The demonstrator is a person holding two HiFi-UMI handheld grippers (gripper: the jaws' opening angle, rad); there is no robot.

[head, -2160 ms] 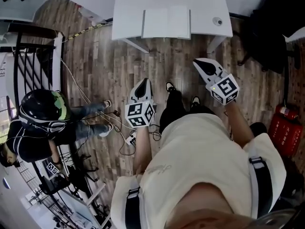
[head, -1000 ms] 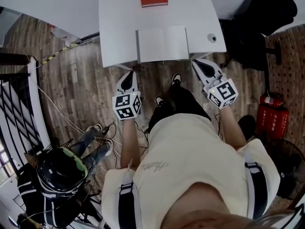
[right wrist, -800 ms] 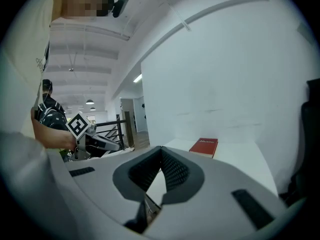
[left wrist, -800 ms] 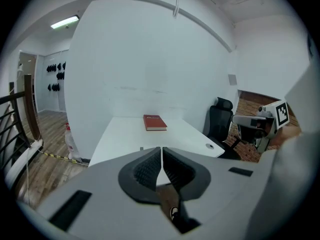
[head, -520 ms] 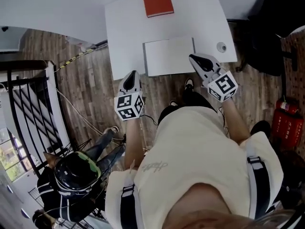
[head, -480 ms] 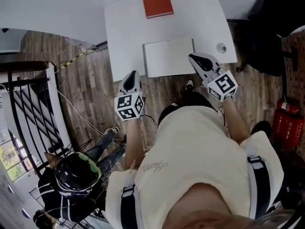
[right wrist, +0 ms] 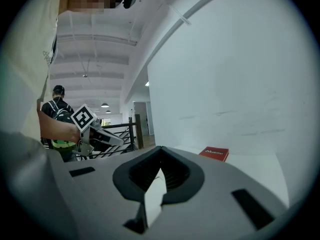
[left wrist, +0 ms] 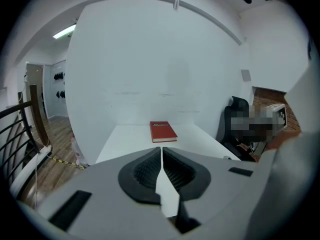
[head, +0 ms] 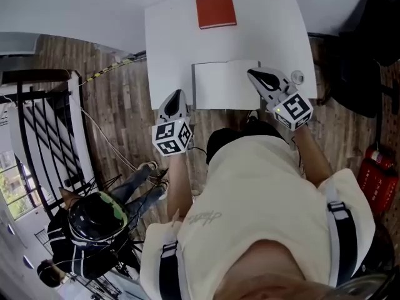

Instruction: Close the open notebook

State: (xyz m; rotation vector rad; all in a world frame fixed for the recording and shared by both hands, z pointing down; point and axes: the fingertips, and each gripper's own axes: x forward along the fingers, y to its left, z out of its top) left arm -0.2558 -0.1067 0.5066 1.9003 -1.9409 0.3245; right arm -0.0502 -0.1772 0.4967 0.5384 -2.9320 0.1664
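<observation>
Two grippers at my white table (head: 167,39); the notebook (head: 222,84) lies open and flat at the near edge, with a red book (head: 215,6) further back; my left gripper (head: 177,94) has its jaws pinched together on nothing, just beside the notebook's left page; right gripper (head: 252,74) likewise closed and empty, tip over the right page; can't tell if it touches.

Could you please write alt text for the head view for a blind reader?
An open notebook lies at the near edge of a white table, a red book beyond it. The right gripper reaches over the notebook's right edge; the left gripper is at its left.
</observation>
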